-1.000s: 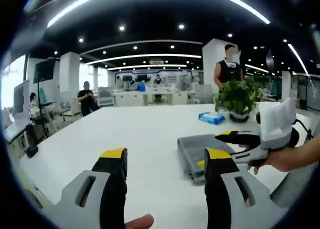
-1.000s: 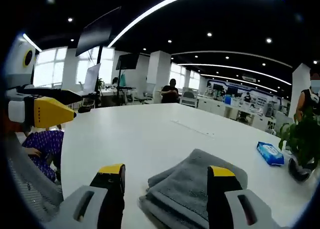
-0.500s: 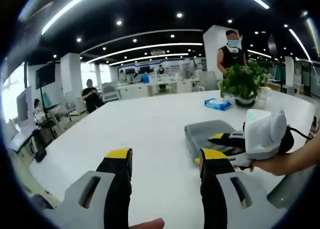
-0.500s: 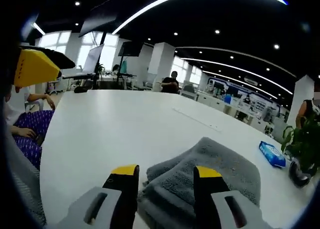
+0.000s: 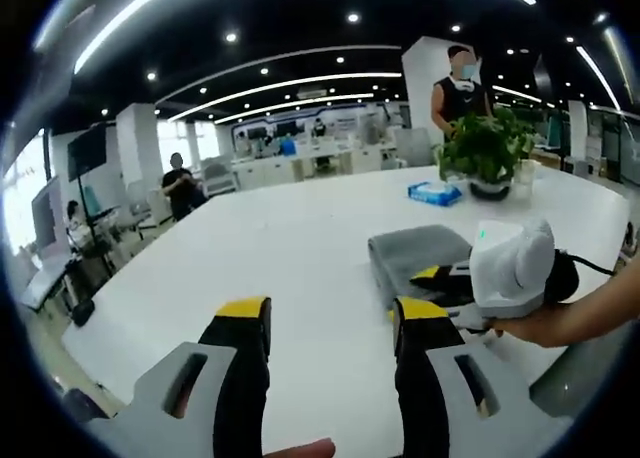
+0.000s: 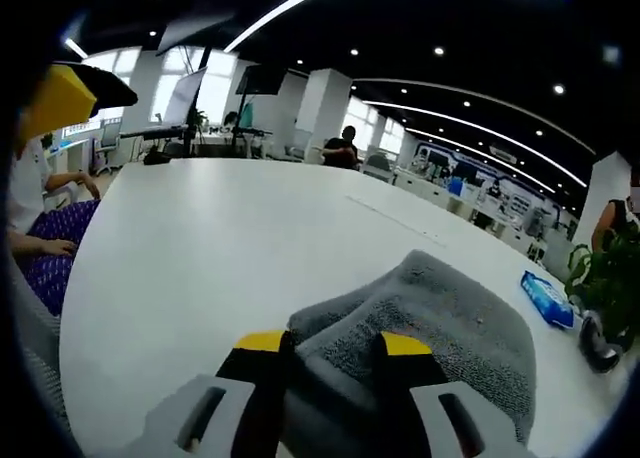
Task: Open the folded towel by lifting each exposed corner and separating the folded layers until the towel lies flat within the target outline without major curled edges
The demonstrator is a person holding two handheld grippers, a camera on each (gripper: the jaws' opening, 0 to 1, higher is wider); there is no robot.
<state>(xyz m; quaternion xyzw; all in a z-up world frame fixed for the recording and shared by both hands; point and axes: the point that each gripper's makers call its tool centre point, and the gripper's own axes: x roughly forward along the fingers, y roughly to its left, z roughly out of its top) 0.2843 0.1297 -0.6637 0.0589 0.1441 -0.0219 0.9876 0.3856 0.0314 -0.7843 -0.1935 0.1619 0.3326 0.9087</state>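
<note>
Right gripper view: your right gripper [image 6: 334, 344] is at the near corner of the folded grey towel [image 6: 450, 308], its jaws drawn close together with a ridge of cloth rising between the yellow tips; they look pinched on that corner, though the contact itself sits low in the frame.
Towel position: it lies folded on the white counter [image 6: 210, 238], toward your right side; the left gripper view shows the towel [image 5: 415, 253] as a compact grey block with the right gripper [image 5: 440, 278] on its near edge.
Target outline: you cannot make one out on the counter in either view.
Step in hand: by the look of it, the first corner grab, with no layer lifted or peeled back yet.
Next move: you likely need to raise that corner and carry it away from the fold so only the top layer comes along; check that the jaws hold one layer and not the whole stack.
Left gripper: your left gripper [image 5: 328, 316] hangs over bare counter beside the towel, jaws apart and holding nothing; it may be wanted to pin the lower layers.
Count: one towel, two grippers, one blue packet [image 5: 434, 191], one potted plant [image 5: 487, 158] behind the towel.
Room: several people stand or sit at desks beyond the counter.
</note>
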